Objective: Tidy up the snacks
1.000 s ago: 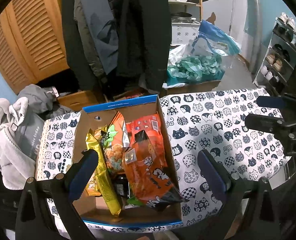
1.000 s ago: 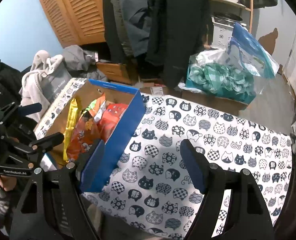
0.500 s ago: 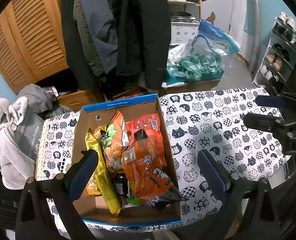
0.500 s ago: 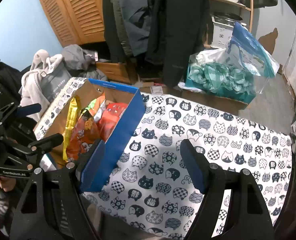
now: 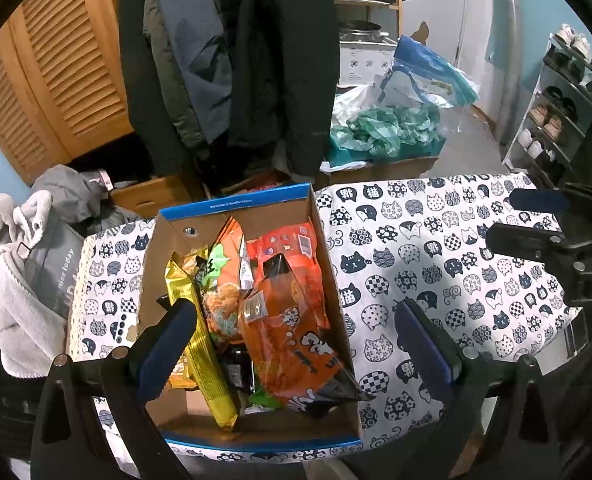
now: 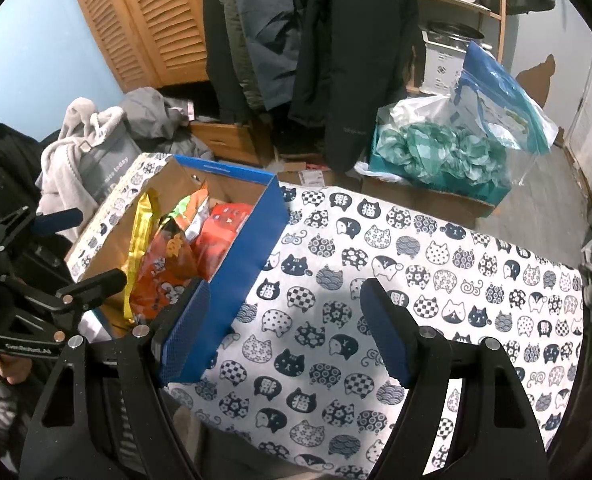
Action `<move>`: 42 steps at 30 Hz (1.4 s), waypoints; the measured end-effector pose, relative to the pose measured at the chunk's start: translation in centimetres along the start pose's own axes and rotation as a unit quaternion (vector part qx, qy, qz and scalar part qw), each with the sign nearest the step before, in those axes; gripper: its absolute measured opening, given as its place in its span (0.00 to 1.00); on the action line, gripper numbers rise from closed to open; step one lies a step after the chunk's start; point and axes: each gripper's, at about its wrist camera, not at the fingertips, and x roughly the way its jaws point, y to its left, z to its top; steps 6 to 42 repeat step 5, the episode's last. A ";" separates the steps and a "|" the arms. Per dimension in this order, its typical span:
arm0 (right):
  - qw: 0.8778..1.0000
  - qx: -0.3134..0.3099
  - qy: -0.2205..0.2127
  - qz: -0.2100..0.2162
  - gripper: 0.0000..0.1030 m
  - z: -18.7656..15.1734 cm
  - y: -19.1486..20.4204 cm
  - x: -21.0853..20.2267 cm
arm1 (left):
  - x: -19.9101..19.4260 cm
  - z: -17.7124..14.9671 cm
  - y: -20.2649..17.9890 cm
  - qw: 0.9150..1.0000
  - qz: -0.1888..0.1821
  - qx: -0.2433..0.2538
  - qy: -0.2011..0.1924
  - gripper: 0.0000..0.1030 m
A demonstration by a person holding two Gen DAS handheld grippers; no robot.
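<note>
cat-print cloth tabletop | blue-rimmed cardboard box at tabletop's left end | large orange snack bag lies along box's right wall | long yellow snack packet beside left wall | left gripper jaws wide apart, empty, above box | right gripper wide apart, empty, above bare cloth

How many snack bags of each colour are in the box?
Orange bags: 2, a big one and a smaller one
Yellow bags: 1
Black packets: 1, partly hidden
Total: 4 that show clearly in the box; a green bit peeks from underneath.
</note>
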 end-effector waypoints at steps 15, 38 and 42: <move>1.000 0.000 0.000 0.000 0.74 -0.2 -0.1 0.0 | 0.0 0.0 0.0 1.000 -0.001 -0.003 0.000 0.97; 1.000 0.000 0.000 0.000 0.74 -0.2 -0.1 0.0 | 0.0 0.0 0.0 1.000 -0.001 -0.003 0.000 0.97; 1.000 0.000 0.000 0.000 0.74 -0.2 -0.1 0.0 | 0.0 0.0 0.0 1.000 -0.001 -0.003 0.000 0.97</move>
